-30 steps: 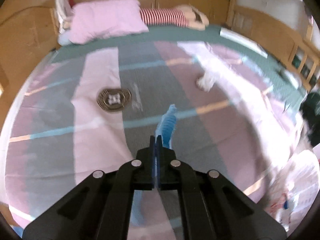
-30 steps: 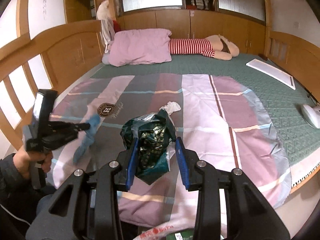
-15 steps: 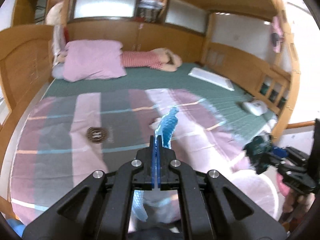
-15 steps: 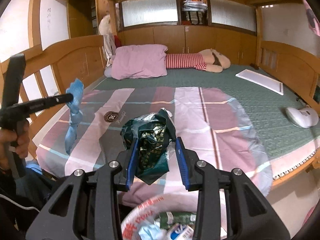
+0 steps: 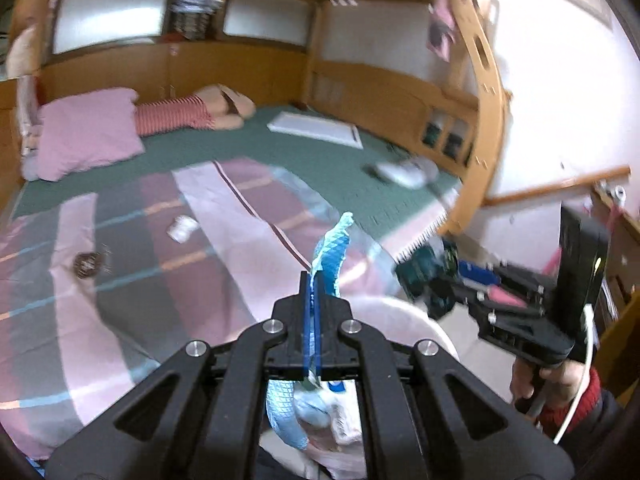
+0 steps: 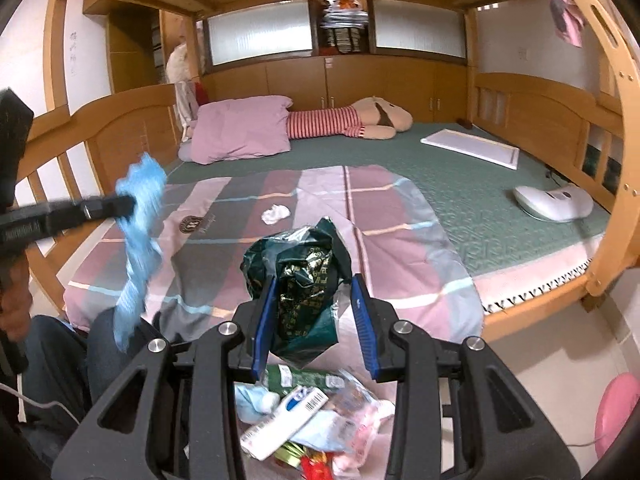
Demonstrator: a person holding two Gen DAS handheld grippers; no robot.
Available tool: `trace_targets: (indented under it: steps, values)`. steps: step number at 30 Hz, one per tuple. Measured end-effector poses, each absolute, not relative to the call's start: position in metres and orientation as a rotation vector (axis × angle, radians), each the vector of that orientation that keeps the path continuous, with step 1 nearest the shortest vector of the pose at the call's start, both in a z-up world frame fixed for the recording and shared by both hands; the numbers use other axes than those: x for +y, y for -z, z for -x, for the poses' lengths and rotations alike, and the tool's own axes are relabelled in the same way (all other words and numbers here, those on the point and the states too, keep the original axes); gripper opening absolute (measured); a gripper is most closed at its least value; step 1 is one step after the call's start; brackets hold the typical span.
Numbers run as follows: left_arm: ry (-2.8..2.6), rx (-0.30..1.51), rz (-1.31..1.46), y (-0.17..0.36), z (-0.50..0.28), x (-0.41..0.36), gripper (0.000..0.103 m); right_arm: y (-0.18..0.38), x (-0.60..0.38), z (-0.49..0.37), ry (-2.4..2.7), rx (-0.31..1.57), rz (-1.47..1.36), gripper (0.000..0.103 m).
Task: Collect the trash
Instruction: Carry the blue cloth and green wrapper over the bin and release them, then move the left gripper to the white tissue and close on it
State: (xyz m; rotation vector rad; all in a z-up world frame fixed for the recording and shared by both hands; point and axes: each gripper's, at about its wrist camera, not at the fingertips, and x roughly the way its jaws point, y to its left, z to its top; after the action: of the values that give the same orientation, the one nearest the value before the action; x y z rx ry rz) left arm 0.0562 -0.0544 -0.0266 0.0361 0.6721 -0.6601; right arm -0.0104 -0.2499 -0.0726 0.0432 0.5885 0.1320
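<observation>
1. My left gripper [image 5: 311, 280] has its jaws fully closed on a thin blue crinkled strip [image 5: 334, 254], which pokes out ahead of the fingertips and hangs down below them over the trash bag [image 5: 404, 322]
2. My right gripper [image 6: 316, 312] has its jaws partly open, and the dark green foil wrapper [image 6: 304, 276] sits between them; the left pad presses on it, but a gap shows at the right pad, so I read the hold as loose
3. Both pieces are off the bed [image 6: 460, 200] and over the open trash bag [image 6: 360, 412], which already holds wrappers and tissue
4. I judge the blue strip to be very light and limp; it flaps, so a pinch near its middle suits it
5. The foil wrapper looks light, crinkly and slippery, crushing rather than breaking; I would take it across its crumpled bulk
6. A small white crumpled tissue [image 6: 275, 213] lies on the striped blanket [image 6: 384, 216], well apart from both grippers; it looks soft and would need a shallow pinch from above
</observation>
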Motion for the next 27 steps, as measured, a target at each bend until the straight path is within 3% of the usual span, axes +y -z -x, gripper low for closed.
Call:
trace_targets:
  steps: [7,20,21,22,24,25,27]
  values:
    - [0.744,0.767,-0.112,0.06,-0.044,-0.105,0.002,0.087,-0.274,0.028,-0.089,0.64,-0.033,0.037]
    - [0.817,0.858,-0.144,0.089,-0.046,-0.125,0.003,0.115,-0.289,0.028,-0.079,0.727,-0.067,0.039]
    - [0.82,0.863,-0.142,0.09,-0.048,-0.125,0.012,0.119,-0.29,0.026,-0.091,0.751,-0.082,0.042]
    - [0.821,0.865,-0.139,0.09,-0.049,-0.124,0.032,0.121,-0.29,0.025,-0.099,0.765,-0.093,0.048]
    - [0.799,0.845,-0.127,0.086,-0.053,-0.118,0.052,0.124,-0.289,0.024,-0.114,0.771,-0.099,0.059]
    - [0.793,0.841,-0.123,0.085,-0.055,-0.117,0.056,0.124,-0.288,0.025,-0.112,0.769,-0.092,0.071]
    - [0.778,0.835,-0.114,0.083,-0.063,-0.111,0.061,0.127,-0.286,0.025,-0.1,0.764,-0.08,0.083]
